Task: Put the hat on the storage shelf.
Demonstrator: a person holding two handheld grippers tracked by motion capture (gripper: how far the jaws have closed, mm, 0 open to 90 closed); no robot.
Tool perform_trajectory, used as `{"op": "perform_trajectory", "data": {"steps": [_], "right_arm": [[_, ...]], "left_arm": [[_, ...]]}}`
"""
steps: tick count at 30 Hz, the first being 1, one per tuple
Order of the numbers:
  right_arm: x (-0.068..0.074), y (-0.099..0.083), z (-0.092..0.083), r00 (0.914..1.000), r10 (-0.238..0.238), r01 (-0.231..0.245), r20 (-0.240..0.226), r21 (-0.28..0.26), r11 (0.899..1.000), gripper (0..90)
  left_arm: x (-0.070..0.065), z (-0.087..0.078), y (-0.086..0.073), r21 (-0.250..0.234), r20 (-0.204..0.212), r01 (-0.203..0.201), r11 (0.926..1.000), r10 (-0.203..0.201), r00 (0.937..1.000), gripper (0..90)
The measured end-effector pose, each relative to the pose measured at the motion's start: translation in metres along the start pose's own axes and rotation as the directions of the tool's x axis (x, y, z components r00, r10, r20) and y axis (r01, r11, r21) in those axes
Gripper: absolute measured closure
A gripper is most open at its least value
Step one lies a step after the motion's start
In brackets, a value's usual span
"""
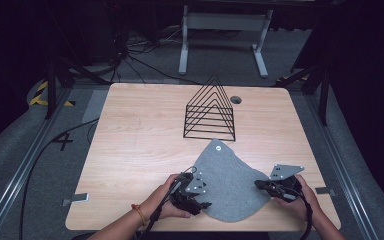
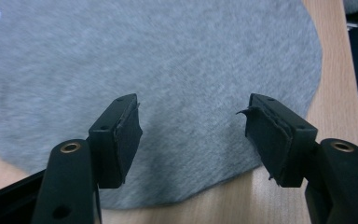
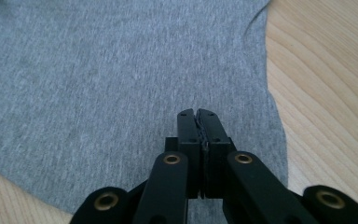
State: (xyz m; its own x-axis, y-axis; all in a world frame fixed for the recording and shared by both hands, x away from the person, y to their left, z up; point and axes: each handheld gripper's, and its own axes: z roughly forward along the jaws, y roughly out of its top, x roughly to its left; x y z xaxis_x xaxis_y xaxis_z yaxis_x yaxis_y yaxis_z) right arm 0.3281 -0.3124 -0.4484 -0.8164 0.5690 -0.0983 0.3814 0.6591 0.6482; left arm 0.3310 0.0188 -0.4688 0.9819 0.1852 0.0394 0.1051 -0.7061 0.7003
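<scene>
I hold two grippers, one in each hand, both at the near edge of the table [image 1: 130,150]. My left gripper [image 2: 193,135] has its jaws standing apart over the one grey cloth [image 1: 227,185], nothing pinched between the pads. My right gripper [image 3: 198,116] has its jaws pressed flat together above the cloth near its right edge; I cannot tell whether any fabric is caught between them. The cloth lies spread on the near middle of the table, between my two hands, its far tip carrying one small white label [image 1: 218,147]. Just beyond that tip stands one black wire rack [image 1: 210,112], triangular, upright and apart from the cloth. Beside the rack is one round hole [image 1: 236,99] in the tabletop. Nothing lies between the grippers and the cloth.
</scene>
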Motion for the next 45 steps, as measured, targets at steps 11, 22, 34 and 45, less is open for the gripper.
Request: {"op": "perform_trajectory", "data": {"steps": [11,22,34,45], "right_arm": [[0.017,0.005,0.005,0.9974,-0.046,0.048,-0.055,0.025,0.999,89.8],[0.051,0.024,0.016,0.9791,-0.112,0.12,-0.17,0.034,0.992,89.7],[0.082,0.052,0.04,0.9499,-0.16,0.168,-0.269,0.009,0.986,89.7],[0.065,0.08,0.046,0.963,-0.162,0.151,-0.215,-0.067,0.986,87.3]], "left_arm": [[0.023,-0.013,-0.015,0.007,-0.031,0.074,0.9972,-0.074,0.9968,38.3],[0.052,-0.026,-0.028,0.005,-0.103,0.145,0.9895,-0.143,0.9843,46.6],[0.08,-0.026,-0.027,0.004,-0.165,0.183,0.983,-0.18,0.9697,47.5],[0.085,-0.03,-0.012,-0.046,-0.207,0.181,0.9824,-0.187,0.9603,42.7]]}}
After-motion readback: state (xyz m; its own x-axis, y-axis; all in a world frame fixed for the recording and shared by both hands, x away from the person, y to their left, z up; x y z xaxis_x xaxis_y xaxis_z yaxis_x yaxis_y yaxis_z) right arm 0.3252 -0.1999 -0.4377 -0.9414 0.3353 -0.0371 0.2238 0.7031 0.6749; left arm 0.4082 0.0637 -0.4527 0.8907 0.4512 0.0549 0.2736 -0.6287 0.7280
